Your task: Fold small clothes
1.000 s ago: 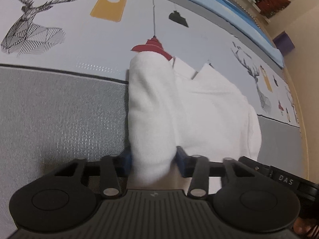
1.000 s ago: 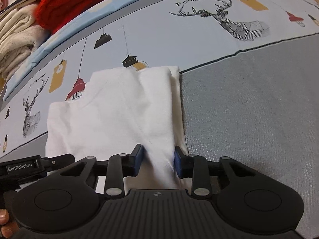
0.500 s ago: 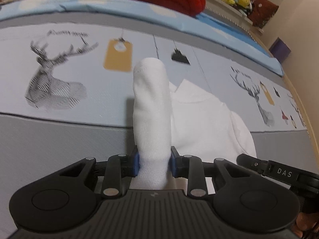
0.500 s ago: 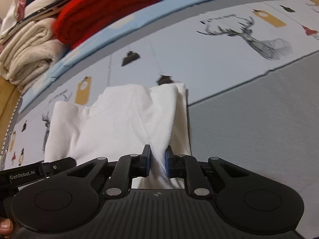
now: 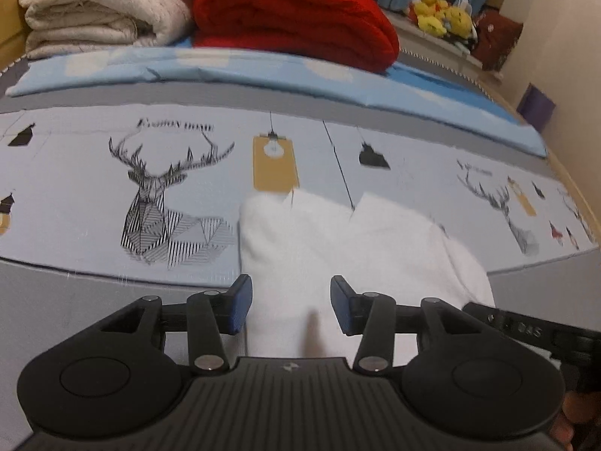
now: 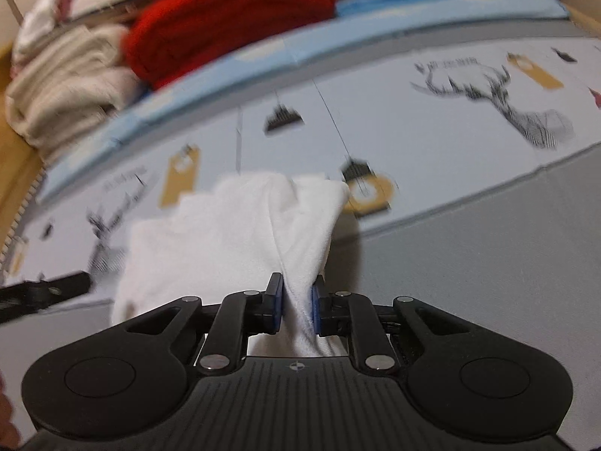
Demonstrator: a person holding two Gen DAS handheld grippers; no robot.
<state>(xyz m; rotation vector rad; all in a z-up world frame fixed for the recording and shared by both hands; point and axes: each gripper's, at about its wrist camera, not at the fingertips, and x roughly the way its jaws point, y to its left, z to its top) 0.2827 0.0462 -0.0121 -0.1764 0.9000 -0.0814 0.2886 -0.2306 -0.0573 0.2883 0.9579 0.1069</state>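
Left wrist view: the white garment point(image 5: 338, 240) lies folded on the printed bed sheet point(image 5: 94, 173), its long axis running from near to far, its far edge towards the red blanket point(image 5: 293, 15). The left gripper point(image 5: 291, 302) has its jaws spread apart over the near hem, holding nothing. Right wrist view, blurred, alone shows the right gripper point(image 6: 296, 302) with jaws pinched on a raised fold of the garment point(image 6: 225, 233).

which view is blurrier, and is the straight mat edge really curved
Right wrist: motion-smeared, red blanket and mat prints streaked, white garment soft. Left wrist: sharper, deer print crisp. The mat edge bows in both, fisheye distortion.
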